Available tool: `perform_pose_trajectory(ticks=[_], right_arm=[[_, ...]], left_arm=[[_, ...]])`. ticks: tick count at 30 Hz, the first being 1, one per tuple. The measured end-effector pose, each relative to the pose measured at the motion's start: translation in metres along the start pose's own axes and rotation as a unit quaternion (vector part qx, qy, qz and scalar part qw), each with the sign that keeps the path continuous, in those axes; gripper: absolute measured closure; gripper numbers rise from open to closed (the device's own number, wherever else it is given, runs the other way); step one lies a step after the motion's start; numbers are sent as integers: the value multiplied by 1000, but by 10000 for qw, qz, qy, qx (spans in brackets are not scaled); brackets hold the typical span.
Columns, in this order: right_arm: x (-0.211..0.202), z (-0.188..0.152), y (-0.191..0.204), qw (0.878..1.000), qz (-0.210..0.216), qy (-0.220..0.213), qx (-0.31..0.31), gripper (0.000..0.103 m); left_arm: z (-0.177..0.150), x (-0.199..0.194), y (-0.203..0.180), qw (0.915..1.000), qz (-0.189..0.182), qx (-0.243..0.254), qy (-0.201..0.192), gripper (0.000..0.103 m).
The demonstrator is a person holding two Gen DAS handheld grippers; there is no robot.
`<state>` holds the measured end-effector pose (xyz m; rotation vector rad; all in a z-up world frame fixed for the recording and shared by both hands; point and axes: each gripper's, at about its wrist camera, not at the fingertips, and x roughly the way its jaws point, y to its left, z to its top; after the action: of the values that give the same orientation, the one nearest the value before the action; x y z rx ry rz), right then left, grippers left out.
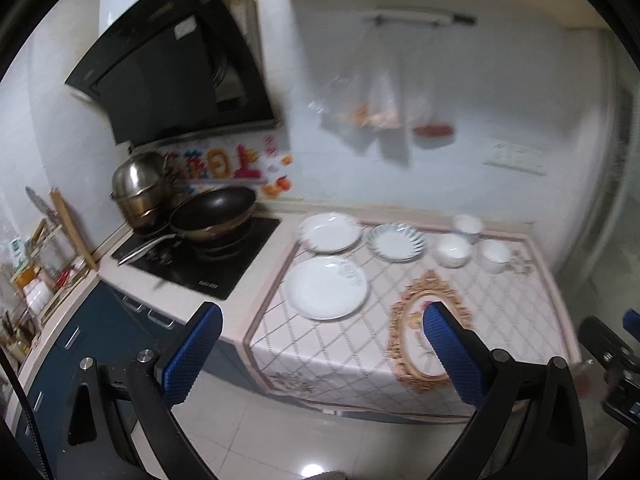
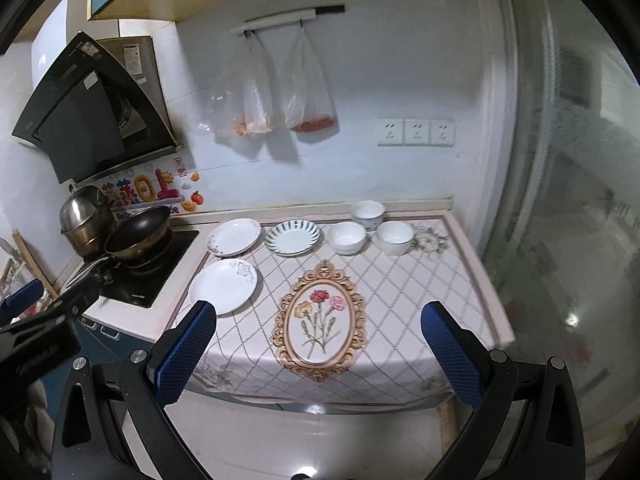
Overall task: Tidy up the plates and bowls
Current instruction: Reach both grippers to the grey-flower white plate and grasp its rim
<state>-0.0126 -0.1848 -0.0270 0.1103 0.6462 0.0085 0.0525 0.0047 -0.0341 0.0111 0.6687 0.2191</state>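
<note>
Right wrist view: right gripper (image 2: 318,354) spread wide, empty, low in frame, short of the desk (image 2: 404,300). Three plates (image 2: 223,286) left of centre, three bowls (image 2: 346,237) centre-right near the far edge. Left wrist view: left gripper (image 1: 322,354) likewise agape, holding nothing.

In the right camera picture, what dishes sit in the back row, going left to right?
White flowered plate → blue-striped round dish → plain white bowl → white bowl near the cloth's flower print.
</note>
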Motion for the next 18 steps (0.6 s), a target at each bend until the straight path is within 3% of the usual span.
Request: perform_pose_trajectory(ticks=[4, 8, 11, 18], right_arm=[[70, 6, 3, 9971, 434, 597, 172, 0], [151, 7, 15, 9910, 684, 1118, 291, 0], [209, 6, 28, 9870, 807, 1344, 344, 0], [384, 7, 63, 9719, 1051, 2025, 584, 0]], left_arm=[[3, 64, 8, 9988, 268, 26, 405, 0], [6, 144, 24, 9948, 174, 49, 1004, 0], [10, 223, 37, 9872, -23, 227, 1581, 0], [17, 371, 67, 9708, -153, 442, 2355, 3]])
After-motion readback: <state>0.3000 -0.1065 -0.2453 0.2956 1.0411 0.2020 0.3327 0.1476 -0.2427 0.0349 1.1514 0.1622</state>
